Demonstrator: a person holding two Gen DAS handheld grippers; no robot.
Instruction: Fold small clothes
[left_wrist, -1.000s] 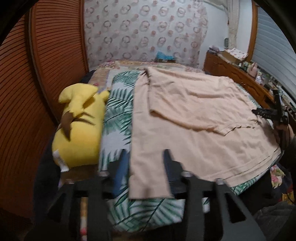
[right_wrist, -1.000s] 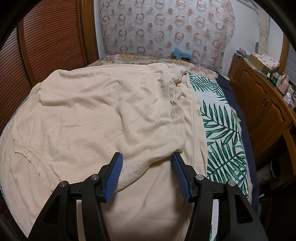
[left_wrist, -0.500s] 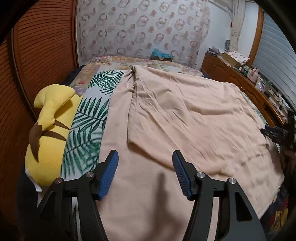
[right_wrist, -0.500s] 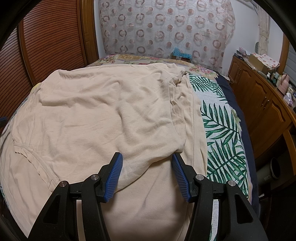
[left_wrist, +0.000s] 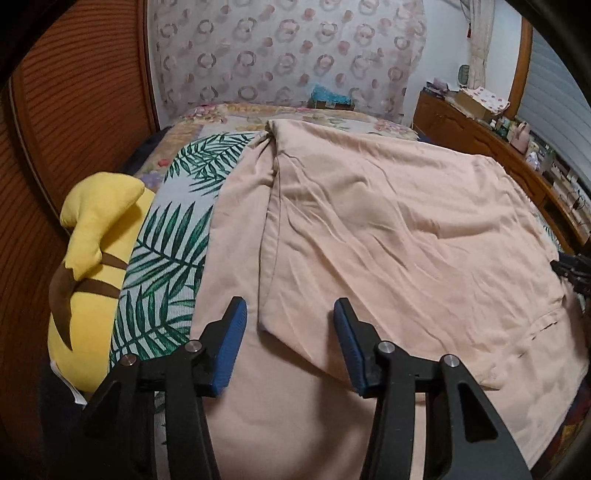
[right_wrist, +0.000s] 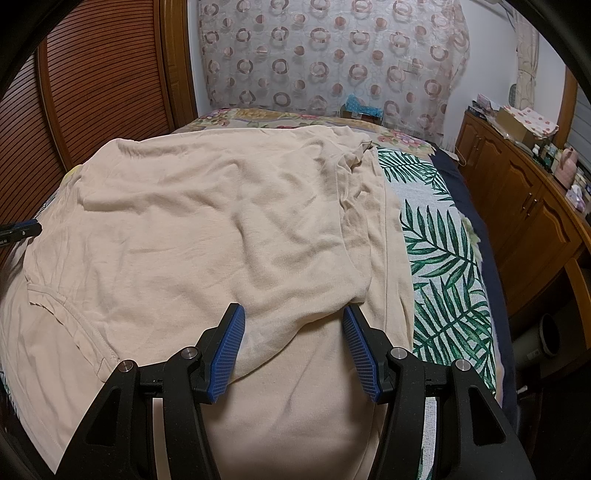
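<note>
Everywhere beige shirt over leaf-print bed (wooden louvred doors alongside), both tongs agape, empty.

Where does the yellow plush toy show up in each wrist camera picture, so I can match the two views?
Left wrist view: the yellow plush toy lies at the left edge, beside the palm-leaf blanket.
Right wrist view: only a yellow sliver peeks out behind the beige shirt's far left corner.
Shared landmark: the circle-patterned curtain behind the bed.
</note>
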